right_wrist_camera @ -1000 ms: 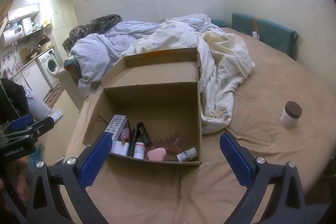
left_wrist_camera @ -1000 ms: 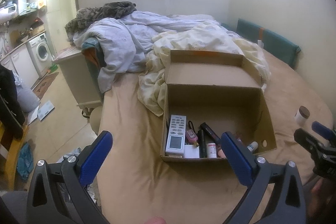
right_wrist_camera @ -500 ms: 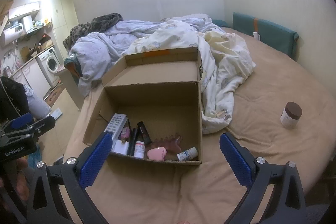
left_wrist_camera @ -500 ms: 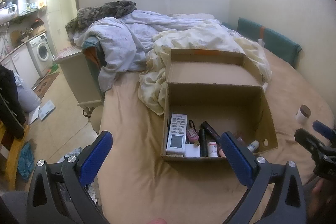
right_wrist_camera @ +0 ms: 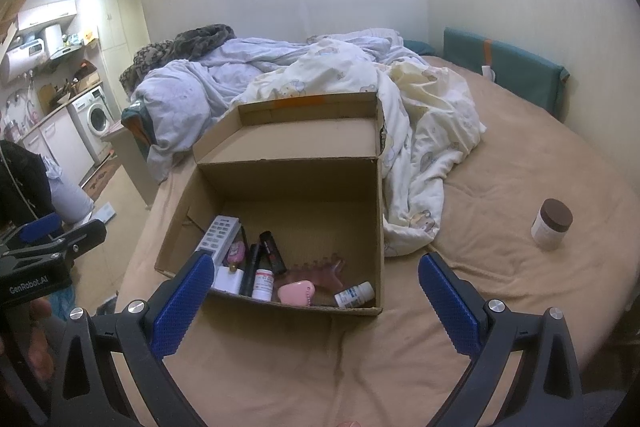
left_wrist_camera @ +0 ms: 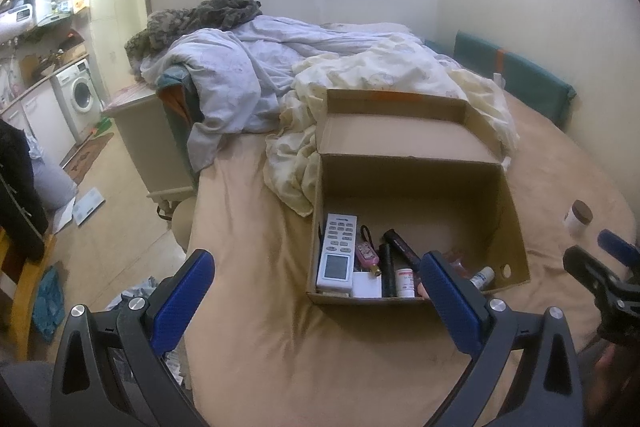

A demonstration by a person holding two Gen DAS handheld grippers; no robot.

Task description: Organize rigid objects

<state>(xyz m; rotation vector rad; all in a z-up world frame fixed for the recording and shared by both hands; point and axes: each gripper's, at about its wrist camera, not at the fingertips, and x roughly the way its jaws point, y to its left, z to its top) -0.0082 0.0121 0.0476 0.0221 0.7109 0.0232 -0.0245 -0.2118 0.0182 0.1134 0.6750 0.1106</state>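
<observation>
An open cardboard box (left_wrist_camera: 516, 227) (right_wrist_camera: 378, 211) sits on the tan bed. Inside lie a white remote (left_wrist_camera: 338, 251) (right_wrist_camera: 218, 233), a pink keychain bottle (left_wrist_camera: 367, 253), black tubes (right_wrist_camera: 272, 247), a pink comb (right_wrist_camera: 296, 293) and a small white bottle (right_wrist_camera: 354, 294). A white jar with a brown lid (right_wrist_camera: 552, 223) (left_wrist_camera: 578, 217) stands alone on the bed to the right of the box. My left gripper (left_wrist_camera: 316, 285) hovers open in front of the box, holding nothing. My right gripper (right_wrist_camera: 314, 287) is open too, in front of the box's near wall.
Crumpled duvets (right_wrist_camera: 360, 83) lie behind and right of the box. A teal cushion (right_wrist_camera: 504, 71) leans on the right wall. Left of the bed are a white cabinet (left_wrist_camera: 152, 143), floor clutter and a washing machine (left_wrist_camera: 80, 95).
Both views have drifted very slightly; the box and jar stay where they were, and both grippers remain open and empty.
</observation>
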